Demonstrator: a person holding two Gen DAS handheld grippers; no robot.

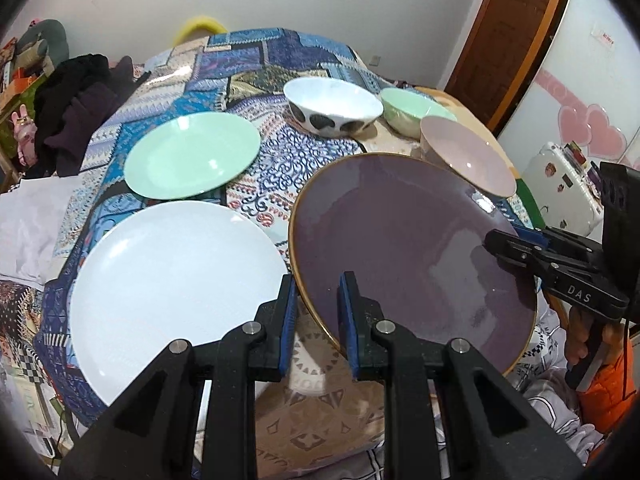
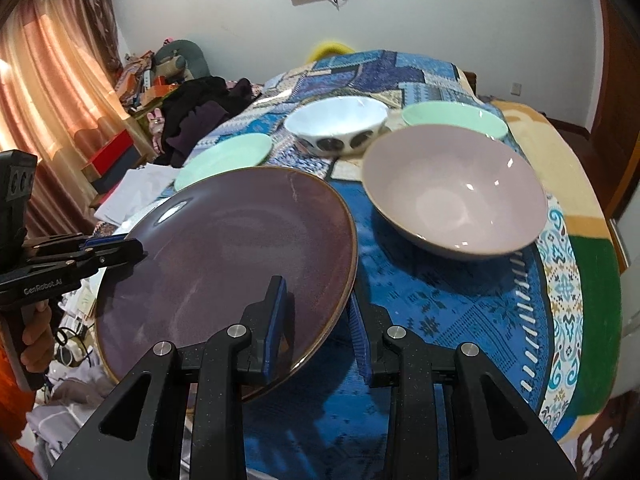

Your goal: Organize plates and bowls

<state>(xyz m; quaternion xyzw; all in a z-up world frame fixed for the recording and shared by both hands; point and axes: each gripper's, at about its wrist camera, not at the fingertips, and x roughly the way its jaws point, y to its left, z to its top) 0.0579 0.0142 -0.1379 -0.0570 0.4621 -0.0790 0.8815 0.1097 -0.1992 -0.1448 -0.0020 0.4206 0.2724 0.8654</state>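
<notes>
Nearest the left wrist camera, the left gripper (image 1: 316, 320) is seen with its two blue-padded fingers (image 1: 289, 320) set on either side of the near-left rim of the purple plate (image 1: 412, 256). The gap between the pads is narrow; whether the rim is actually clamped cannot be told from this view. The plate, edged in gold, is held tilted and raised above the patterned cloth (image 1: 276, 172).

Left of the purple plate, a white plate (image 1: 172, 284) is laid flat on the near part of the cloth. Beyond it, a green plate (image 1: 192, 156) is laid flat, apart from the white one. Further right and far, three bowls are grouped: a white bowl with dark spots (image 1: 332, 106), a green bowl (image 1: 412, 110) just beside it, and a pink bowl (image 1: 468, 156) nearer, its near rim partly hidden behind the far rim of the purple plate.

At the right edge of the same view, the right gripper (image 1: 504, 240) is seen on the right rim of the purple plate. In the right wrist view its fingers (image 2: 276, 320) are set one above and one below the rim, partly open, with the pads near the rim; firm contact cannot be confirmed. The pink bowl is seen there upright on the cloth, right of the plate.
</notes>
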